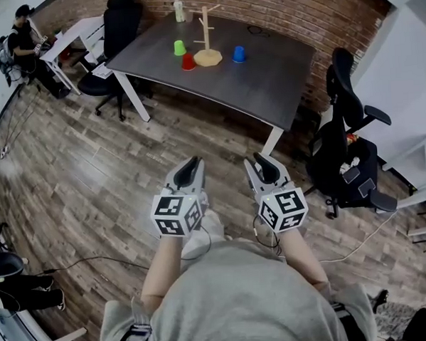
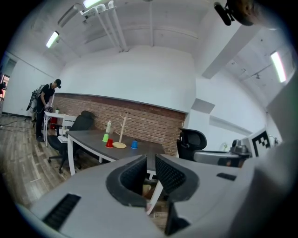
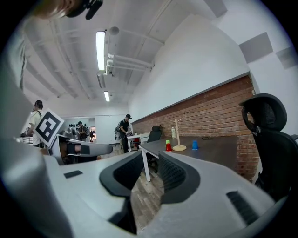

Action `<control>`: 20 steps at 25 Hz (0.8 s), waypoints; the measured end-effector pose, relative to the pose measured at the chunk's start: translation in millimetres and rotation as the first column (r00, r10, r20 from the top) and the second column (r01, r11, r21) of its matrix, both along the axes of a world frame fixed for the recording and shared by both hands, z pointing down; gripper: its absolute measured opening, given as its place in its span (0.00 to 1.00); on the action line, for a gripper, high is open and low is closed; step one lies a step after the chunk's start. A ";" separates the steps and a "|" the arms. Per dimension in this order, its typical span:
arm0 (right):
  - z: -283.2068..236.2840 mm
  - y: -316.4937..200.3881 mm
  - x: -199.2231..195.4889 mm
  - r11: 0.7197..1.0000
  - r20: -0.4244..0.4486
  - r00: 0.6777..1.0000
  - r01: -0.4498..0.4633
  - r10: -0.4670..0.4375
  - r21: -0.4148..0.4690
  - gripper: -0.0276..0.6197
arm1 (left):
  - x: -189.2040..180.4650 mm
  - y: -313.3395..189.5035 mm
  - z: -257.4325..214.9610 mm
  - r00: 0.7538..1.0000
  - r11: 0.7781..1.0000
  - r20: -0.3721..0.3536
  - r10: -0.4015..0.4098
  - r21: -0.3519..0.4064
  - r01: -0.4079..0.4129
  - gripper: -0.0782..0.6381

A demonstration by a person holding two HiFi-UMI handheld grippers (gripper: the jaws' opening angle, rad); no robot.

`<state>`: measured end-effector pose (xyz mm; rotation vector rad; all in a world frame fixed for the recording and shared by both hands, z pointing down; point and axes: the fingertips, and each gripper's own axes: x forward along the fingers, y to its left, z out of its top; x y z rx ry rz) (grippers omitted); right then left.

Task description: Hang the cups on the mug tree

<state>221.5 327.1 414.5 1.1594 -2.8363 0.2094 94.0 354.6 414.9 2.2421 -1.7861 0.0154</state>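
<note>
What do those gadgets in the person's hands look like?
The left gripper and right gripper are light grey shells with black ribbed jaw pads. Each carries a cube of black-and-white square markers. A thin dark cable trails by the right one. The shirt is grey, short-sleeved.

Table (image 1: 265, 78): dark grey, by brick wall.
Mug tree (image 1: 206, 38): upright on table.
Left of tree: green cup (image 1: 180, 47), red cup (image 1: 187, 61).
Right of tree: blue cup (image 1: 239, 54).
Over wood floor, well apart from table: left gripper (image 1: 191, 166), right gripper (image 1: 262, 163).
</note>
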 end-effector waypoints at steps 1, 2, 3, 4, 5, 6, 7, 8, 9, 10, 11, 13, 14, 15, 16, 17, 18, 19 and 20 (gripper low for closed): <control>1.5 -3.2 0.7 1.000 0.001 1.000 -0.002 0.002 -0.003 0.21 | 0.4 -3.0 1.0 1.000 1.000 0.000 0.003 0.000 -0.003 0.19; 2.6 -7.0 1.0 1.000 0.003 1.000 -0.004 0.004 -0.007 0.22 | 0.6 -6.6 1.4 1.000 1.000 0.001 0.006 0.000 -0.006 0.20; 3.5 -11.4 0.9 1.000 0.004 1.000 -0.005 0.005 -0.010 0.22 | 0.2 -10.7 1.7 1.000 1.000 0.001 0.008 0.001 -0.008 0.21; 4.3 -16.1 0.3 1.000 0.003 1.000 -0.006 0.006 -0.013 0.23 | -0.6 -15.3 2.0 1.000 1.000 0.001 0.009 0.001 -0.009 0.23; 5.1 -21.2 -0.6 1.000 0.001 1.000 -0.006 0.006 -0.015 0.24 | -1.8 -20.4 2.5 1.000 1.000 0.000 0.010 0.000 -0.010 0.24; 5.7 -26.9 -1.9 1.000 -0.001 1.000 -0.007 0.007 -0.017 0.25 | -3.4 -25.9 3.1 1.000 1.000 0.000 0.011 -0.001 -0.011 0.26; 5.9 -33.2 -3.5 1.000 -0.002 1.000 -0.007 0.007 -0.019 0.26 | -5.4 -32.0 3.5 1.000 1.000 0.000 0.012 -0.003 -0.012 0.27; 5.9 -40.2 -5.3 1.000 -0.003 1.000 -0.008 0.008 -0.020 0.27 | -7.8 -38.6 3.6 1.000 1.000 -0.001 0.012 -0.003 -0.012 0.28; 5.9 -47.5 -7.0 1.000 -0.003 1.000 -0.009 0.009 -0.023 0.28 | -10.3 -45.3 3.4 1.000 1.000 -0.002 0.012 -0.003 -0.012 0.30; 6.3 -54.8 -8.6 1.000 -0.003 1.000 -0.009 0.009 -0.026 0.29 | -13.0 -52.0 3.2 1.000 1.000 -0.005 0.011 0.000 -0.011 0.31; 7.0 -62.2 -10.1 1.000 -0.003 1.000 -0.009 0.009 -0.029 0.31 | -15.8 -58.7 3.1 1.000 1.000 -0.008 0.009 0.004 -0.009 0.32; 9.2 -78.5 -13.6 0.999 -0.007 1.000 -0.010 0.010 -0.034 0.33 | -22.3 -73.6 3.1 1.000 1.000 -0.015 0.007 0.014 -0.007 0.36; 10.0 -87.4 -16.2 0.999 -0.009 1.000 -0.011 0.011 -0.036 0.34 | -26.0 -82.0 3.2 1.000 1.000 -0.021 0.009 0.018 -0.009 0.37; 10.4 -96.3 -19.4 0.999 -0.011 1.000 -0.011 0.011 -0.037 0.35 | -30.1 -90.4 3.4 1.000 1.000 -0.028 0.011 0.020 -0.011 0.39; 10.4 -104.6 -23.5 0.999 -0.013 1.000 -0.011 0.011 -0.037 0.36 | -34.9 -98.5 3.7 0.999 1.000 -0.035 0.013 0.020 -0.012 0.41; 10.3 -112.6 -28.2 0.999 -0.014 1.000 -0.010 0.010 -0.036 0.37 | -40.3 -106.4 4.0 0.999 1.000 -0.039 0.013 0.020 -0.012 0.42; 10.2 -120.8 -33.2 0.999 -0.016 1.000 -0.009 0.009 -0.036 0.38 | -45.9 -114.7 4.4 0.999 1.000 -0.041 0.011 0.020 -0.011 0.43; 10.3 -129.5 -38.0 0.999 -0.018 1.000 -0.010 0.009 -0.037 0.40 | -51.4 -123.7 4.9 0.999 1.000 -0.041 0.010 0.018 -0.010 0.43; 10.7 -138.6 -42.6 0.999 -0.019 1.000 -0.011 0.011 -0.040 0.41 | -56.5 -133.2 5.5 0.999 1.000 -0.041 0.010 0.014 -0.010 0.44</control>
